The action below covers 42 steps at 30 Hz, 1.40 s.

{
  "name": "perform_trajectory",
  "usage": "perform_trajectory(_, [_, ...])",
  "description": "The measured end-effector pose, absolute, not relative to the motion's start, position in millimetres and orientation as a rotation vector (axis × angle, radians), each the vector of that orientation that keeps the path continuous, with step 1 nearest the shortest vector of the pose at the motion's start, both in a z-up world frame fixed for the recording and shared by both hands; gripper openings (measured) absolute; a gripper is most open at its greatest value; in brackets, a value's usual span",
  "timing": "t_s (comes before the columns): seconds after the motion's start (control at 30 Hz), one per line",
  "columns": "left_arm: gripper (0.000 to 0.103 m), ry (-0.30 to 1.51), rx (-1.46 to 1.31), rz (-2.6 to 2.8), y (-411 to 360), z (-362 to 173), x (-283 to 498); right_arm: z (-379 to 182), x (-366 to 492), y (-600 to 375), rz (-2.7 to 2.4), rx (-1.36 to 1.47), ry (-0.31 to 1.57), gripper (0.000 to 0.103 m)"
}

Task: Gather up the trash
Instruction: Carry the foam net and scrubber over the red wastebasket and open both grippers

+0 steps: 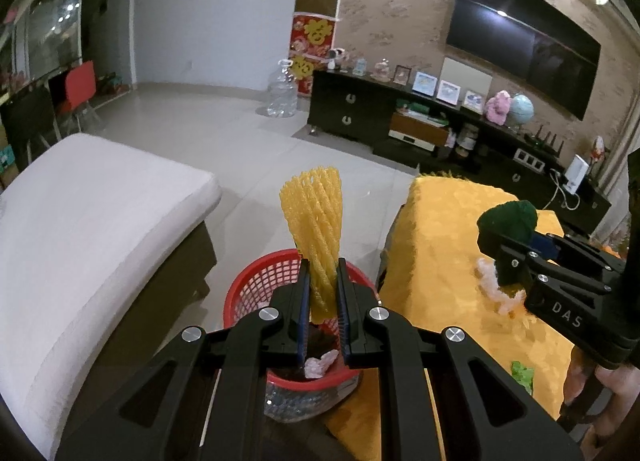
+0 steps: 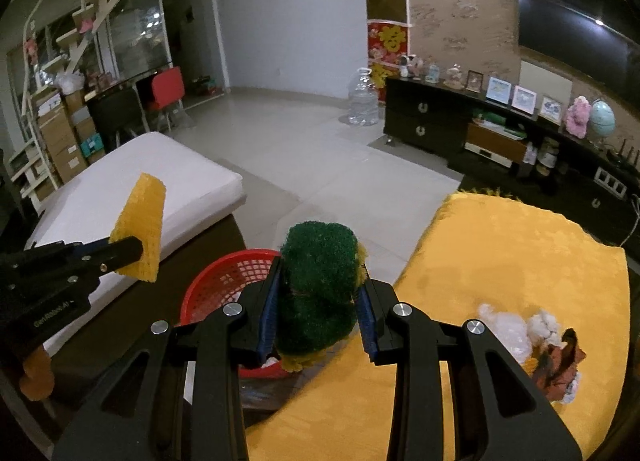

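Observation:
My left gripper (image 1: pixel 323 265) is shut on a yellow foam fruit net (image 1: pixel 314 221) and holds it upright above the red mesh basket (image 1: pixel 256 281). The net also shows in the right wrist view (image 2: pixel 142 217). My right gripper (image 2: pixel 318 281) is shut on a green scouring sponge (image 2: pixel 318 273) with a yellow underside, held near the basket's (image 2: pixel 220 277) right rim, at the edge of the yellow tablecloth (image 2: pixel 520 245). Pink and dark scraps (image 1: pixel 320 363) lie inside the basket. The right gripper with the sponge (image 1: pixel 508 221) also shows in the left wrist view.
White wads (image 2: pixel 504 325) and brown-orange scraps (image 2: pixel 560 361) lie on the yellow cloth at the right; a green wrapper (image 1: pixel 522 373) lies nearer. A white cushioned bench (image 1: pixel 92 213) stands to the left. A dark TV cabinet (image 1: pixel 400 117) and water jug (image 1: pixel 282 93) stand beyond the tiled floor.

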State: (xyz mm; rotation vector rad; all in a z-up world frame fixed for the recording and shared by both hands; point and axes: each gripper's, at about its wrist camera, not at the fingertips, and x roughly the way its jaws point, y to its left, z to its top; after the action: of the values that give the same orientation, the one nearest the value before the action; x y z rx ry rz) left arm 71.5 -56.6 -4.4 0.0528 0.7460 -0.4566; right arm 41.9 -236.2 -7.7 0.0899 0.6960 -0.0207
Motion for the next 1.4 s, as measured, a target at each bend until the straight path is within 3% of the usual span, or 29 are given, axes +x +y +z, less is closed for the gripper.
perform_trajectory(0.97, [0.011,0.979,-0.016,-0.415,-31,-91,125,-94,130,-190,0.116,0.083,0.915,0.034])
perform_trajectory(1.07, [0.011,0.989,-0.013,-0.421,-33,-94,126,-98,133,-189,0.128,0.087,0.929,0.035])
perform_trajectory(1.17, [0.012,1.0,-0.016,-0.425,-34,-97,127,-99,134,-190,0.135,0.107,0.933,0.043])
perform_trajectory(1.33, [0.031,1.008,-0.023,-0.418,-33,-99,130,-96,133,-193,0.131,0.126,0.927,0.048])
perform_trajectory(1.4, [0.046,1.0,-0.023,-0.414,-33,-98,128,-95,132,-194,0.125,0.129,0.922,0.048])
